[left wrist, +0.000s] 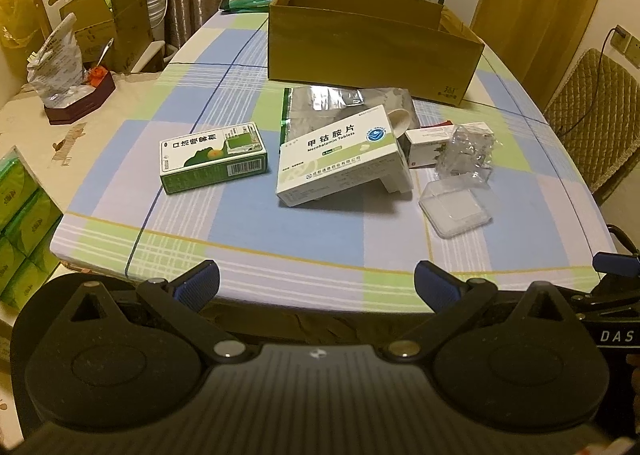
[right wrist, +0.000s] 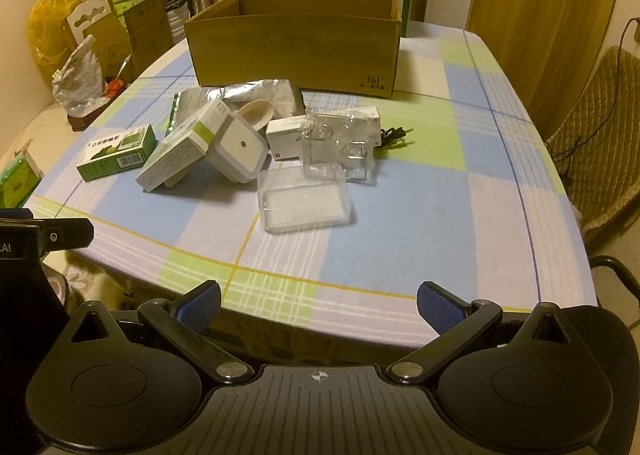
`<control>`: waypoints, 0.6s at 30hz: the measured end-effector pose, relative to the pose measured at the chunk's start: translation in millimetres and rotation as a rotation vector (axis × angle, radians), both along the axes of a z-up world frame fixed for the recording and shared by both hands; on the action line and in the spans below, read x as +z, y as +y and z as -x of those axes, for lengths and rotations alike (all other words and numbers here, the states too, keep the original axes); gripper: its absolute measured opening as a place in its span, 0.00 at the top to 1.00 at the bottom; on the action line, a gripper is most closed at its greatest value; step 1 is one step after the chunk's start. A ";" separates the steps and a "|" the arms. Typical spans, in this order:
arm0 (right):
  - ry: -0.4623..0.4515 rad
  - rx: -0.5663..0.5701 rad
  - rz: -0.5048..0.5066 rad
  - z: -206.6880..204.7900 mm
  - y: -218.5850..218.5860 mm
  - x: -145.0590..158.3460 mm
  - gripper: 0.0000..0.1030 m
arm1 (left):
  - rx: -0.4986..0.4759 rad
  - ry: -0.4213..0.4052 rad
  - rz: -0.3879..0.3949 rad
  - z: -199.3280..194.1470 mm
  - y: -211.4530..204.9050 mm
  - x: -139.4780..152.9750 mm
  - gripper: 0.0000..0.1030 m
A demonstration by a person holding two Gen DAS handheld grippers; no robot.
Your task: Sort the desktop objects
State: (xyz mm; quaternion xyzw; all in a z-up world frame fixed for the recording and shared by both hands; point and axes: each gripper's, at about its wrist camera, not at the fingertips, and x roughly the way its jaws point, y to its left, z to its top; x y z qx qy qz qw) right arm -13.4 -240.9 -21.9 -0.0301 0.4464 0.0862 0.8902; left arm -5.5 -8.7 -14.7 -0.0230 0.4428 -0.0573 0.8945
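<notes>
Left wrist view: the left tool [left wrist: 316, 285] hangs at the near edge of the tabletop [left wrist: 360, 239], fingers spread wide, nothing between them. Ahead and slightly left of the tool lies a green-and-white carton [left wrist: 213, 157], flat on the checked cloth. Straight ahead, a larger white tablet box [left wrist: 340, 159] sits tilted, its far end propped on a white adapter [left wrist: 400, 175]. Behind these lies a silver foil pouch [left wrist: 320, 107] with a pale spoon [left wrist: 400, 120] on it. Ahead and to the right: a small white-and-red carton [left wrist: 426, 145], crumpled clear plastic packaging [left wrist: 466, 153] touching it, and nearer the tool a shallow clear plastic case [left wrist: 456, 211]. Beyond the group stands an open cardboard box [left wrist: 372, 51]. Part of the right tool shows at the right frame edge.

Right wrist view: the right tool [right wrist: 318, 309] also hovers at the near tabletop [right wrist: 400, 215] edge, released, fingers wide apart and empty. The clear plastic case [right wrist: 306, 201] is straight ahead, closest to the tool. Just behind it sit the clear plastic packaging [right wrist: 340, 147] and the white-and-red carton [right wrist: 286, 135]. Ahead-left, the white adapter [right wrist: 240, 147] leans against the tablet box [right wrist: 180, 151]; the green-and-white carton [right wrist: 118, 157] lies farther left. A dark cable end [right wrist: 394, 134] shows to the right of the packaging. The cardboard box [right wrist: 296, 51] stands at the far side, interior not visible.
</notes>
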 end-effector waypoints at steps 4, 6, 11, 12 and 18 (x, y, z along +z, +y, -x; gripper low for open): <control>0.000 -0.002 -0.003 0.1 -1.1 -0.3 0.02 | -0.013 0.000 0.004 0.0 -1.4 0.3 0.01; 0.002 -0.003 -0.004 -0.1 -1.6 -1.4 0.02 | -0.020 -0.002 0.007 -0.3 -2.2 0.3 0.01; 0.006 -0.004 -0.003 -2.2 -3.2 -4.1 0.02 | -0.039 -0.001 0.006 -0.7 -4.8 -0.4 0.01; 0.007 -0.004 -0.002 -2.4 -3.6 -4.6 0.02 | -0.043 0.000 0.007 -0.8 -5.1 -0.8 0.01; 0.008 -0.003 0.000 -3.1 -5.4 -5.6 0.02 | -0.074 -0.003 -0.002 -1.2 -9.1 -1.7 0.01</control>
